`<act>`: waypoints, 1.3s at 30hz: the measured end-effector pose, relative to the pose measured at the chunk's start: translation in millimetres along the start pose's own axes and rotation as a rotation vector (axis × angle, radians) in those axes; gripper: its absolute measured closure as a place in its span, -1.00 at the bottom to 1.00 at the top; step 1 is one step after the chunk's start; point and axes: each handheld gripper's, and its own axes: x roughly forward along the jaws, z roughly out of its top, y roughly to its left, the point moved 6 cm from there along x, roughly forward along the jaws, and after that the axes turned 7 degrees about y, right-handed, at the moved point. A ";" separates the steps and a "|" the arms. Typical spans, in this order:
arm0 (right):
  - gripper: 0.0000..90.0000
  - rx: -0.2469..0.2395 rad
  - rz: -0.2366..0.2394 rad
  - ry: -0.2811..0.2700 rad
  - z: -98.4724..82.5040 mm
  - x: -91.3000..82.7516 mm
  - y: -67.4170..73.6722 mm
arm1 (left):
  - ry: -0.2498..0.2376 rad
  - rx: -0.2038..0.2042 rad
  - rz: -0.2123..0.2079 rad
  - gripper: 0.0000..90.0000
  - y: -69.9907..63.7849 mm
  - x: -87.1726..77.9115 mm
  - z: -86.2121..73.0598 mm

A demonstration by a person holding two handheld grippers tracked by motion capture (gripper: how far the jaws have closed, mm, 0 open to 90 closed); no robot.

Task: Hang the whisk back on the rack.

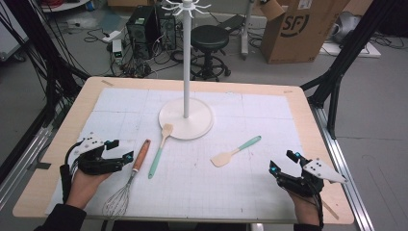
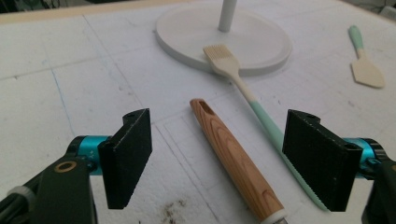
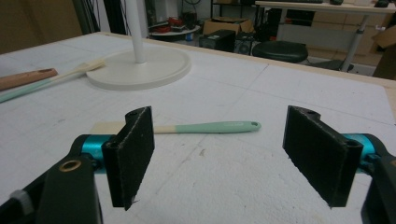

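The left gripper point(image 1: 120, 150) sits at about 8 o'clock on the table point(image 1: 43, 173), jaws released and wide, nothing between the pads. Straight ahead of it lies the whisk point(image 1: 130, 179), its wooden handle point(image 2: 236, 161) running up between the open jaws in the left gripper view without touching either. The risk I see: the mint-handled pastry brush point(image 2: 243, 88) lies just beside that handle, at its 3 o'clock, passing close by the right-hand pad. If the jaws close from here, I judge they could catch both handles, or nudge the brush off the rim of the white stand base point(image 1: 199, 126), where its bristles rest. The round wooden handle could also roll away from a pad that meets it off-centre.

The right gripper point(image 1: 283, 162), at 4 o'clock, is likewise unclenched and empty, with the mint-handled spatula point(image 3: 187, 127) lying crosswise beyond its jaws, apart from them.
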 end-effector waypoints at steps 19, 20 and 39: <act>-0.46 -0.015 0.006 -0.005 2.7 -6.3 5.1 | 0.398 0.085 0.087 0.07 -19.9 44.9 -13.1; -0.46 -0.014 0.006 -0.002 2.5 -6.1 5.4 | 0.407 0.087 0.093 0.14 -20.9 45.3 -12.3; -0.46 -0.027 0.013 -0.002 5.5 -4.7 9.4 | 0.417 0.028 0.052 0.49 -9.7 43.7 -10.7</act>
